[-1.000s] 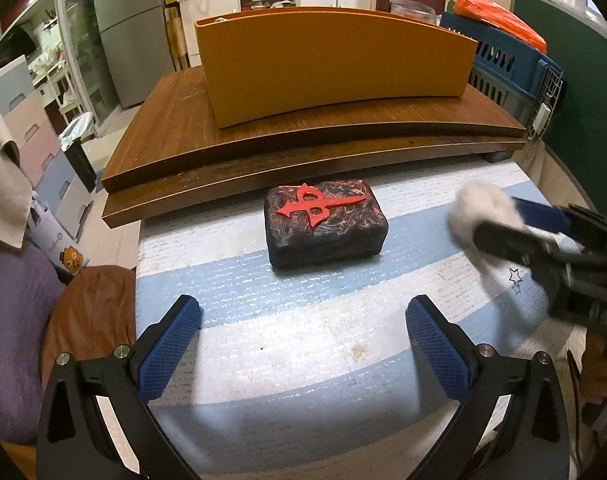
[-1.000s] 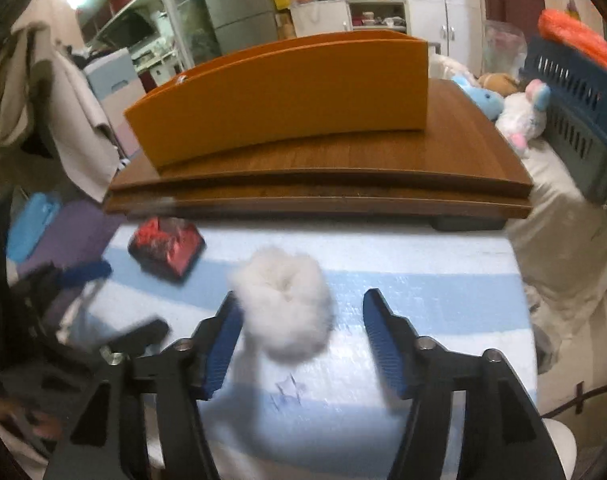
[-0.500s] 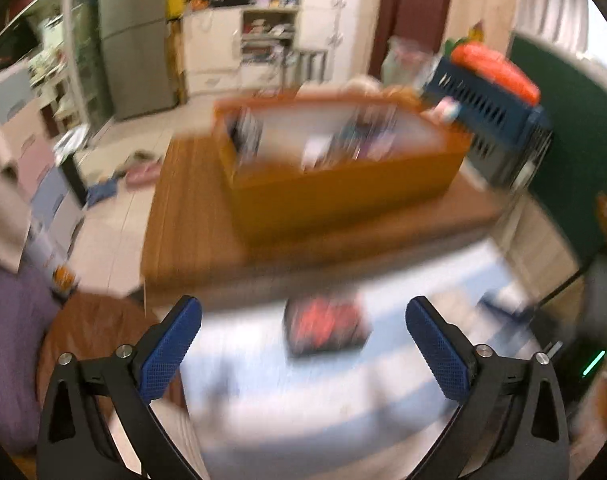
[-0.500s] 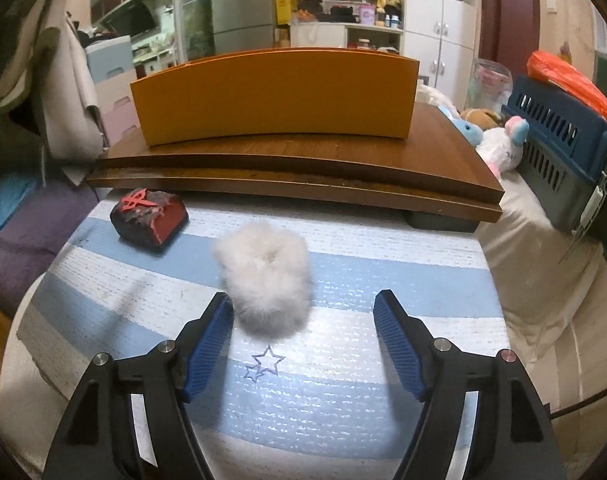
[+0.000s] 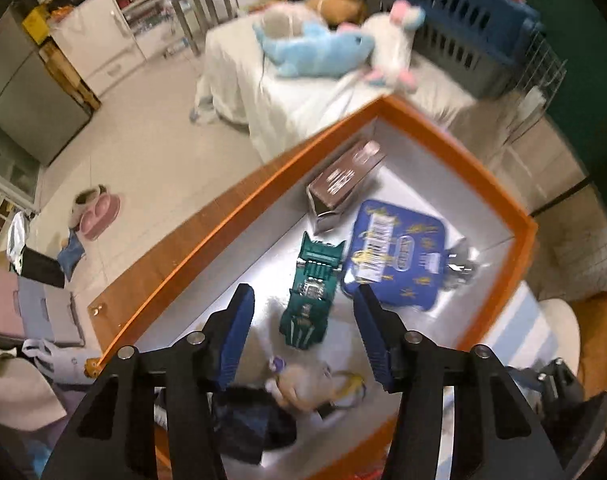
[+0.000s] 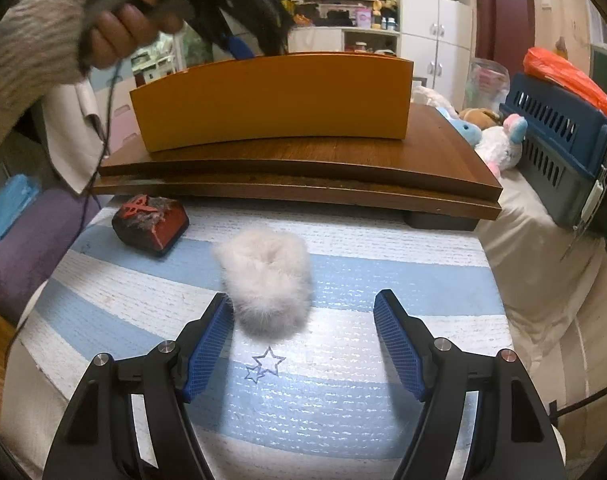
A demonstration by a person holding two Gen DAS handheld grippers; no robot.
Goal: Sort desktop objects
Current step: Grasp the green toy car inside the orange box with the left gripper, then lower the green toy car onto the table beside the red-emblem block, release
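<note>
My left gripper is open and empty, held high over the orange box, looking down into it. Inside lie a green toy truck, a blue tin, a brown carton and a small plush keychain. My right gripper is open just above the striped mat, its jaws on either side of a white fluffy ball. A dark block with a red emblem lies at the mat's left. The orange box stands on the wooden board.
The left hand and its gripper hang above the box's left end in the right wrist view. A blue pet crate and plush toys lie right of the board. A drawn star marks the mat.
My left gripper has risen from the mat in front of the dark block to high over the orange box. My right gripper has stayed around the fluffy ball, which has not moved.
</note>
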